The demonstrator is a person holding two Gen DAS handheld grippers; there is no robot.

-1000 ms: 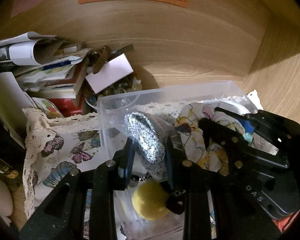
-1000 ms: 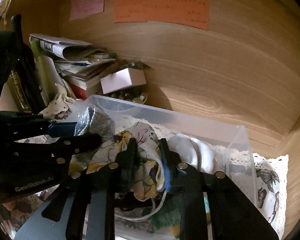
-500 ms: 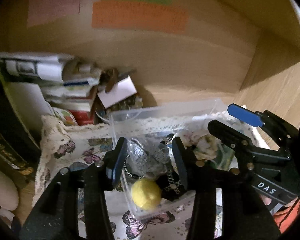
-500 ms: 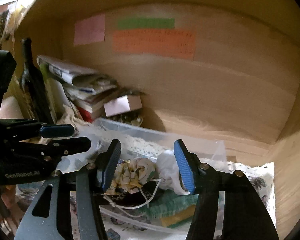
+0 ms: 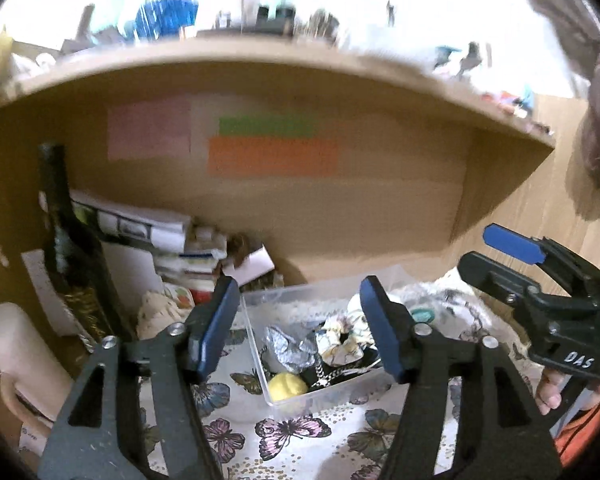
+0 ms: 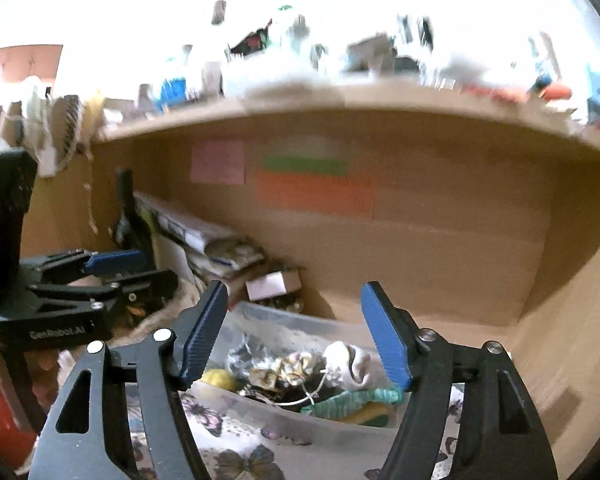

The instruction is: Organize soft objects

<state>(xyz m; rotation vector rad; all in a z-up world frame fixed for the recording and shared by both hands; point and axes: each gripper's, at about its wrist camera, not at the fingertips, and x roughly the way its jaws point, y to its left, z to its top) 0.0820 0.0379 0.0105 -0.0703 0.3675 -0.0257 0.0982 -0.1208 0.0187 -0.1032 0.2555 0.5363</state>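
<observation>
Wooden shelving frames the scene: a back panel carrying pink, green and orange paper notes [image 5: 274,156] and, below it, a ledge covered by a butterfly-print cloth [image 5: 288,432] with a lace edge. On that cloth sits a clear plastic bin [image 5: 256,344], pushed back toward the panel, probably so loose soft items stay corralled in one place.

Inside the bin lie a crumpled silver scrunchie [image 5: 286,350], a floral scrunchie [image 5: 340,340] and a yellow pom-pom [image 5: 287,386] near the front corner. From the right wrist view a white fabric piece [image 6: 348,362] and a teal knitted item [image 6: 356,398] also rest in it, all lying free with nothing pressing on them.

Both tools stand clear above and in front of the bin. The left gripper [image 5: 300,326] has its jaws spread with nothing between the blue pads; they have just been opening, and the silver scrunchie lies below them in the bin. The right gripper [image 6: 296,330] is likewise spread and empty, its jaws having just been opening too, the floral scrunchie lying loose beneath.

To the left, a dark bottle [image 5: 66,240] and a stack of papers and books [image 5: 160,240] crowd the ledge, which likely explains why the bin sits right of centre. By the look of it, these soft pieces are now deposited.
</observation>
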